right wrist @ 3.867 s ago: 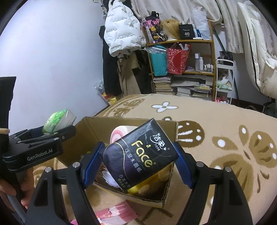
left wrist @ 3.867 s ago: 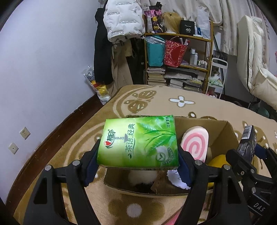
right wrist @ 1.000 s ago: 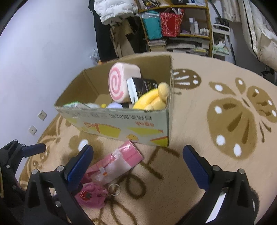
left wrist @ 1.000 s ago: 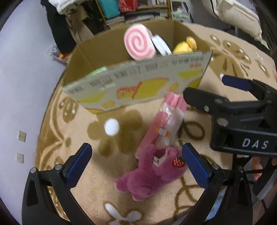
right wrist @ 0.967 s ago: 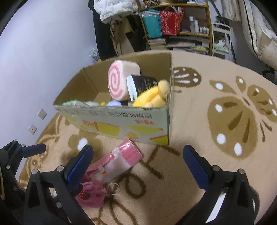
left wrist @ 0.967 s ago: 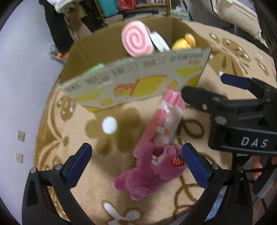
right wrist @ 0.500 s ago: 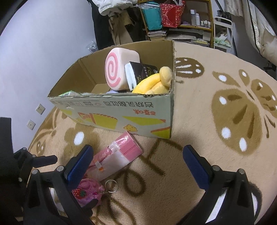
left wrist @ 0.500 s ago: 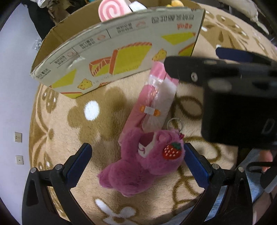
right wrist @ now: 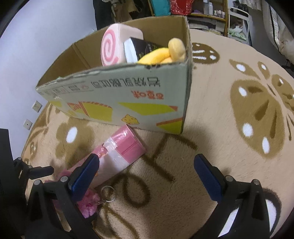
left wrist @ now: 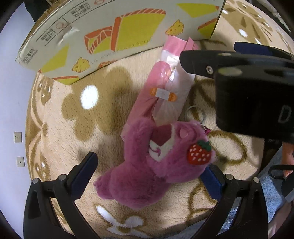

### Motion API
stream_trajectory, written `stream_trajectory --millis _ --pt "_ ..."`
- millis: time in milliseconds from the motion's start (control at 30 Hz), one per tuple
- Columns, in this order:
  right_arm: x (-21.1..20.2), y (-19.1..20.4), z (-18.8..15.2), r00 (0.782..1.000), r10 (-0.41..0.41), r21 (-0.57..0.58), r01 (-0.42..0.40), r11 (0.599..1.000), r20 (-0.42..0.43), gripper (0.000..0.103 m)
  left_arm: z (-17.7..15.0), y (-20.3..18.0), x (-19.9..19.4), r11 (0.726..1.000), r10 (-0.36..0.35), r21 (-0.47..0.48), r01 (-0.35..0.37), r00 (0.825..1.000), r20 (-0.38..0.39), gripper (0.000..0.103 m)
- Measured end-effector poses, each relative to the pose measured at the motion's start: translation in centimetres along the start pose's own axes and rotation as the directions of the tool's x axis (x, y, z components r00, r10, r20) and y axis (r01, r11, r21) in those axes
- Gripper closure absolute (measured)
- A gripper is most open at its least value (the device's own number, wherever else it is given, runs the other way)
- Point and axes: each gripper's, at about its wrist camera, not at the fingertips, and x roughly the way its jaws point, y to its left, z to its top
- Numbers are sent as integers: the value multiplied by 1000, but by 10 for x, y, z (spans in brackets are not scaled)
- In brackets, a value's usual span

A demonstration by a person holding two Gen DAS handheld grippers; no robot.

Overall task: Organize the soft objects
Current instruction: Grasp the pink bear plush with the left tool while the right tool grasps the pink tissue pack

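A magenta plush bear (left wrist: 156, 161) with a strawberry tag lies on the carpet. My left gripper (left wrist: 148, 176) is open, with a finger on each side of the bear. A pink tissue pack (left wrist: 165, 88) lies just beyond the bear, by the cardboard box (left wrist: 119, 27). In the right wrist view my right gripper (right wrist: 146, 174) is open low over the carpet, and the pink tissue pack (right wrist: 123, 152) reaches its left finger. The box (right wrist: 119, 103) holds a pink swirl cushion (right wrist: 114, 47), a black tissue pack (right wrist: 141, 49) and a yellow plush (right wrist: 165, 53).
The bear's key ring (right wrist: 108, 194) lies on the patterned carpet (right wrist: 238, 147). The right gripper's black body (left wrist: 248, 82) hangs over the pink pack's right side. A person's hand (left wrist: 287, 158) shows at the right edge. Shelves (right wrist: 211, 11) stand behind the box.
The green and black tissue packs held earlier were let go and both grippers are open. Both have dropped toward the carpet, the left closing in on the bear, the right on the pink pack.
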Motion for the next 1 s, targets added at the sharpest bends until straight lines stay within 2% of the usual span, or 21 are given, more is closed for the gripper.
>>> stream_trajectory --millis 67,133,167,200,300,467,533,600,667,833,933,1000 --pt "0 1 0 1000 2 -3 -2 1000 10 0 1 2 0 1000 -16 -3 16 1000 3 5" --pt "-2 4 0 1000 4 -14 -3 1000 27 0 2 1 -1 997 -71 -2 71 997 10 28" --pt "-3 5 0 999 12 -16 -12 1000 30 0 1 1 -3 996 -87 3 87 996 20 34" --pt "-3 5 1 999 19 -13 -18 1000 31 0 4 3 -4 995 -94 13 94 995 31 44" --pt "1 7 1 999 27 -7 -27 1000 18 0 3 2 -9 995 -95 33 94 994 46 47" --pt "5 7 0 999 52 25 -52 998 3 0 5 22 -23 996 -89 -20 92 991 97 47" --pt "7 8 0 998 61 47 -60 997 -11 5 8 32 -28 994 -82 -62 90 989 121 47" --pt "11 6 0 996 83 63 -81 995 -31 18 8 47 -31 990 -71 -107 86 988 138 47" --pt "15 5 0 993 107 95 -103 990 -48 25 8 55 -36 986 -53 -146 77 986 158 47" --pt "15 -5 5 993 116 180 -110 977 -22 32 6 69 -43 981 -25 -185 59 983 184 47" --pt "18 -14 7 986 166 253 -154 955 -24 32 8 74 -46 980 10 -197 29 981 192 47" --pt "21 -15 7 985 171 272 -156 950 -30 32 9 79 -47 976 11 -217 34 980 200 47"
